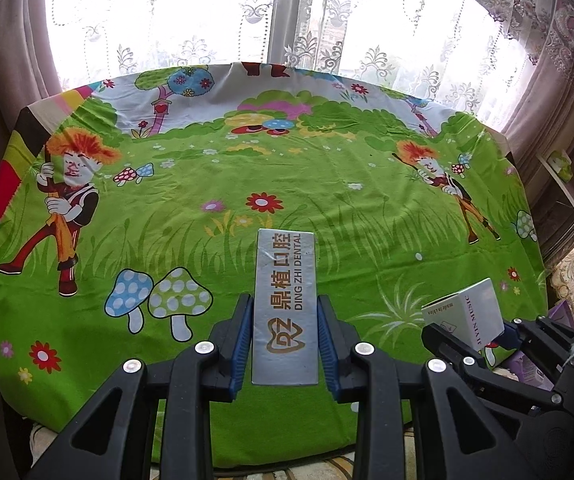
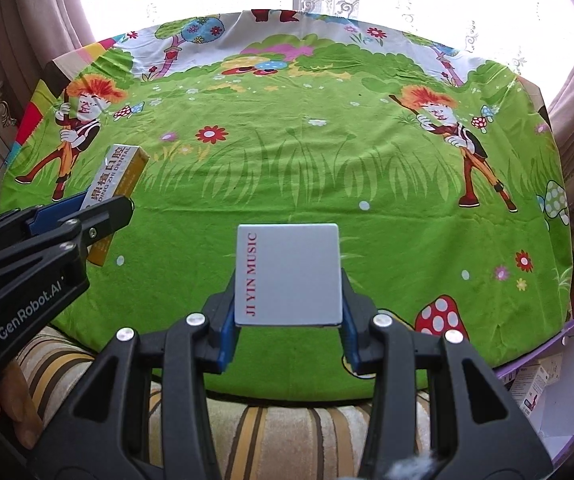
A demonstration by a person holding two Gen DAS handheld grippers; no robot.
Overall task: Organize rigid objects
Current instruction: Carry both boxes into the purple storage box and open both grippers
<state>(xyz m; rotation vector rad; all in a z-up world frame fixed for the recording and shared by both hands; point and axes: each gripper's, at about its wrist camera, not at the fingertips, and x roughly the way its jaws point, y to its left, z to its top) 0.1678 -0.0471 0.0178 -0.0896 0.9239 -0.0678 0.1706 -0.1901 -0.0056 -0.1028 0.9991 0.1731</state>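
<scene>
Hovering above the green tablecloth (image 1: 287, 176), a dental box (image 1: 285, 308) is clamped by the left gripper (image 1: 285, 340), a music box (image 2: 289, 276) by the right gripper (image 2: 287, 320).

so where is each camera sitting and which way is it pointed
Left wrist: on the left gripper, looking forward and down over the green cartoon cloth toward the window; its fingers clamp a silver dental box.
Right wrist: on the right gripper, facing the same way; its fingers clamp a white JI YIN MUSIC box.
Shared: cloth, window, both boxes; each view catches the other gripper at its edge.
</scene>
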